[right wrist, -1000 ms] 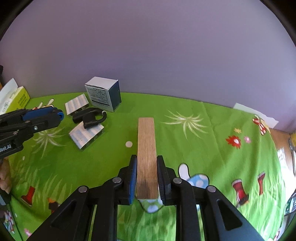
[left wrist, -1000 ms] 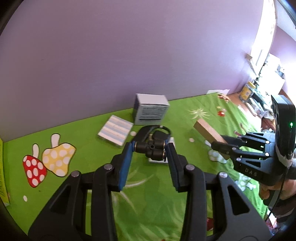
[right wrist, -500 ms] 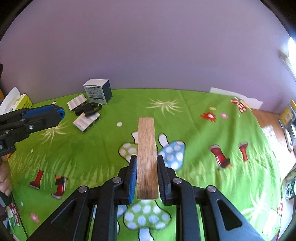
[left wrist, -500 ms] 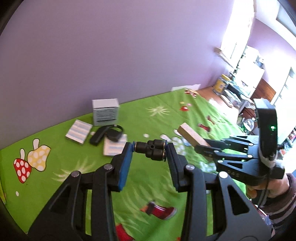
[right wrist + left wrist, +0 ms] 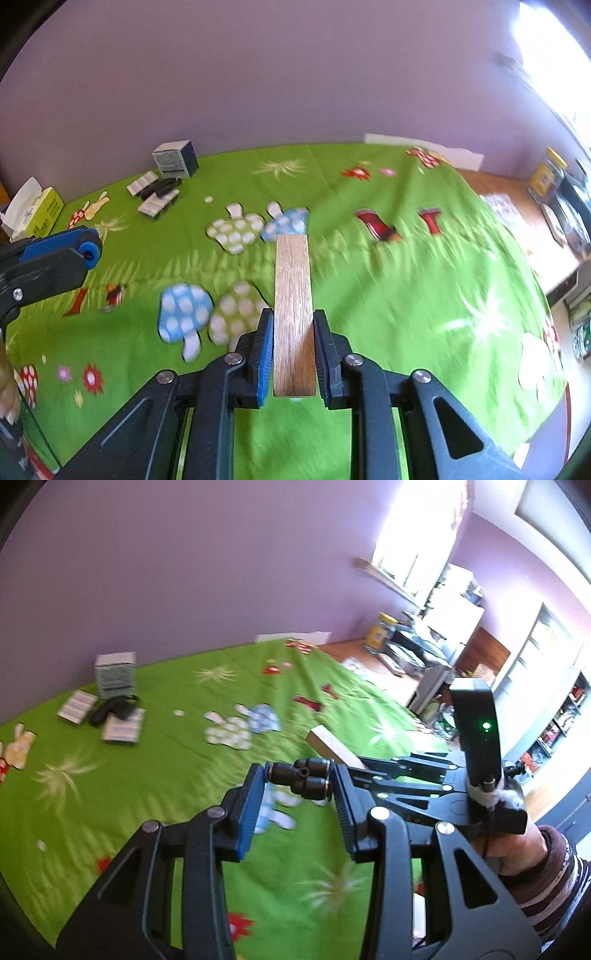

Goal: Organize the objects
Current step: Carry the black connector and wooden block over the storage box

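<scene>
Left gripper [image 5: 298, 780] clamped on black Y-shaped fitting [image 5: 300, 777] — right gripper [image 5: 293, 356] on long, pale-grained wooden block [image 5: 293, 314]

Grained wood block [image 5: 293, 314], glossy black plastic fitting [image 5: 301, 777], green cloth [image 5: 388, 280].

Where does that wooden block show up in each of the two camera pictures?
Left wrist view: the wooden block sits right of centre, poking out of the right tool.
Right wrist view: the block stands at the centre, clamped between that tool's blue pads.
Shared landmark: the small white box by the purple wall.
</scene>
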